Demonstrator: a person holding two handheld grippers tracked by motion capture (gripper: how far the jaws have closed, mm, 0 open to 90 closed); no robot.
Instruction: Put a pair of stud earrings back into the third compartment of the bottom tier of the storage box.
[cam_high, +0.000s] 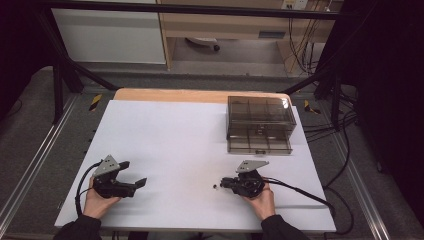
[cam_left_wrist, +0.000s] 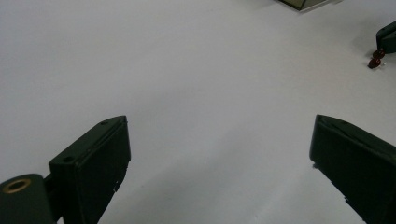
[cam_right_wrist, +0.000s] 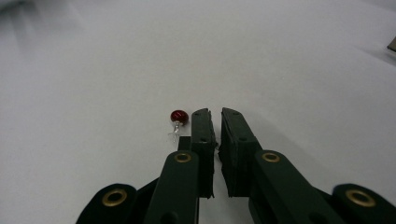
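One small dark-red round-headed pin with a clear stem (cam_right_wrist: 178, 121) is lying on the white table (cam_high: 175, 130), just beside the right claw (cam_right_wrist: 215, 113), whose jaws are sitting nearly closed and empty. The left claw (cam_high: 135, 174) is resting wide open, well apart. One smoky transparent plastic drawer box (cam_high: 260, 125) is standing behind.

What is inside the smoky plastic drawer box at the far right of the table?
The drawer box shows divider walls that form compartments, seen through its tinted lid and front. Whether anything lies in them cannot be told: the plastic is dark and the box is small in the high view.
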